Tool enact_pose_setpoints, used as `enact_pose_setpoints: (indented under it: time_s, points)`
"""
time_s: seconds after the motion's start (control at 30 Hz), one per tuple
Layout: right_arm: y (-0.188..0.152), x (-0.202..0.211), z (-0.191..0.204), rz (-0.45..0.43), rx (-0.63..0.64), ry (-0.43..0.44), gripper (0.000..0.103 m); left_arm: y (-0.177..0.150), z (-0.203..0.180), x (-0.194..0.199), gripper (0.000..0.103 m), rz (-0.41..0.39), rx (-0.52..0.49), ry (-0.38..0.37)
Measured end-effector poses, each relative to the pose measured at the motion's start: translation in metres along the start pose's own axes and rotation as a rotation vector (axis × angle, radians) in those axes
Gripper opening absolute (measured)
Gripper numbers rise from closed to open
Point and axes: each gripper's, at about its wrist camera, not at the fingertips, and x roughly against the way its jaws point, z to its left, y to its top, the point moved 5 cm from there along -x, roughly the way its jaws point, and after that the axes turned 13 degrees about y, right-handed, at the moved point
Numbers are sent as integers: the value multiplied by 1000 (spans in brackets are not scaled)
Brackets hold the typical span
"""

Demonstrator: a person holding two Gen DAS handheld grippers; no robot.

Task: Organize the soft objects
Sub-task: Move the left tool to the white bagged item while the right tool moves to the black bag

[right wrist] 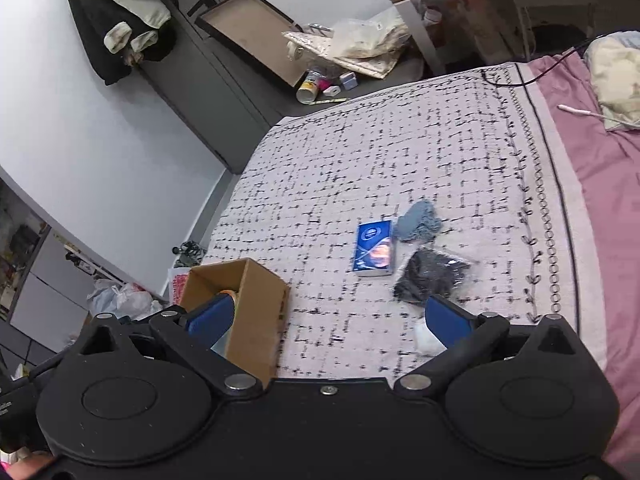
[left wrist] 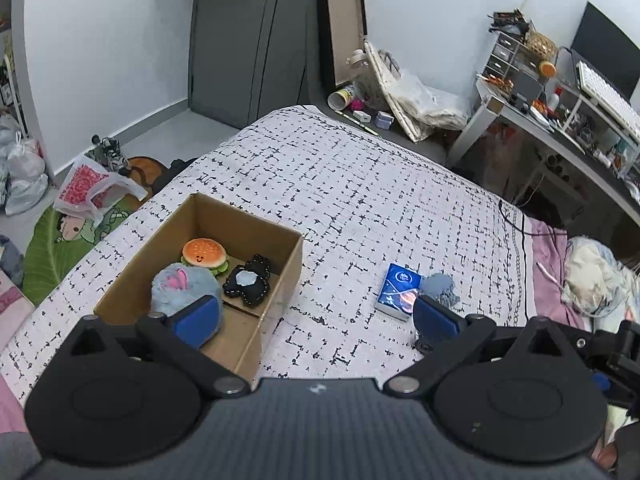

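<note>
A brown cardboard box sits on the bed's patterned blanket. It holds a plush burger, a fluffy blue-and-pink plush and a black plush. A blue tissue pack and a blue-grey knitted piece lie to the right. My left gripper is open and empty above the box's right wall. In the right wrist view the box, the tissue pack, the knitted piece, a black item in a clear bag and a white soft item show. My right gripper is open and empty above the blanket.
A pink sheet and a crumpled pillow lie at the right. A cable crosses the blanket's edge. A cluttered desk stands beyond the bed. Bags and a rug lie on the floor at the left.
</note>
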Motion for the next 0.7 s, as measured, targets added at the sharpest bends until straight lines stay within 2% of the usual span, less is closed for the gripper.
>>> enact_pose_setpoints:
  time_s: [0.27,0.7]
  points:
    - [8,14,-22,-13,-29,-9,103,-9,-25,1,102,22,-37,11]
    - [20,15,-73,-47,-233,9,102,-13,-60,-18,102,52,-65,-3]
